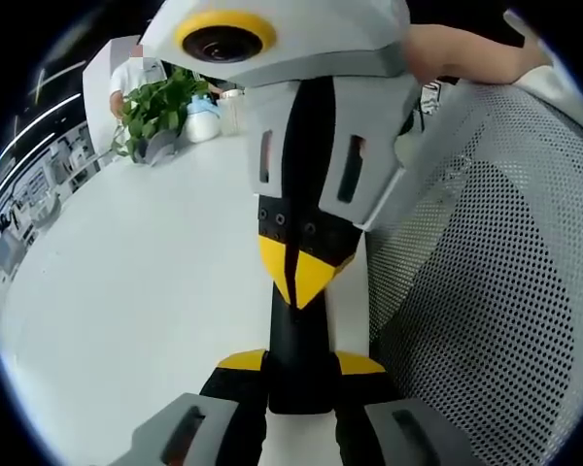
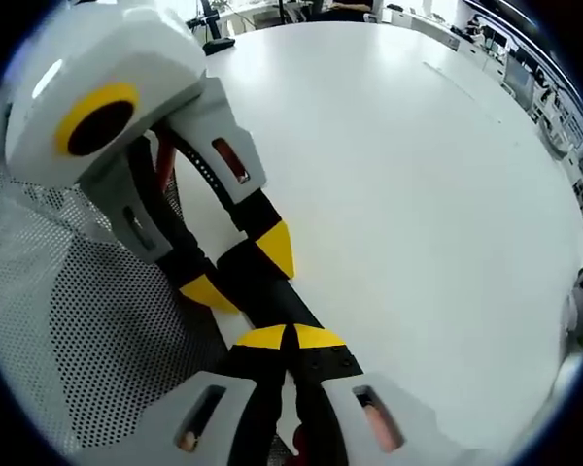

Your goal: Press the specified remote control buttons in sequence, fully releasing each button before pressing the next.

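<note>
Remote (image 1: 296,335) is gripped by the left tongs (image 1: 299,365) over the white table (image 1: 155,291). Right tongs (image 1: 296,274), pinched closed, touch its end. Probably mid-press; next, lift fully off.

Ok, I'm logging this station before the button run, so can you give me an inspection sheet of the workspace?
Surface: white table, bare around the grippers.
Job's things: black remote, held above the table; buttons not readable.
Clutter: plant and white tub at the far edge.
Grippers: left gripper clamps the remote's sides; right gripper has its tips together on the remote.
Cables: nothing seen.
Surroundings: mesh chair beside the table; a person's arm over it.
</note>
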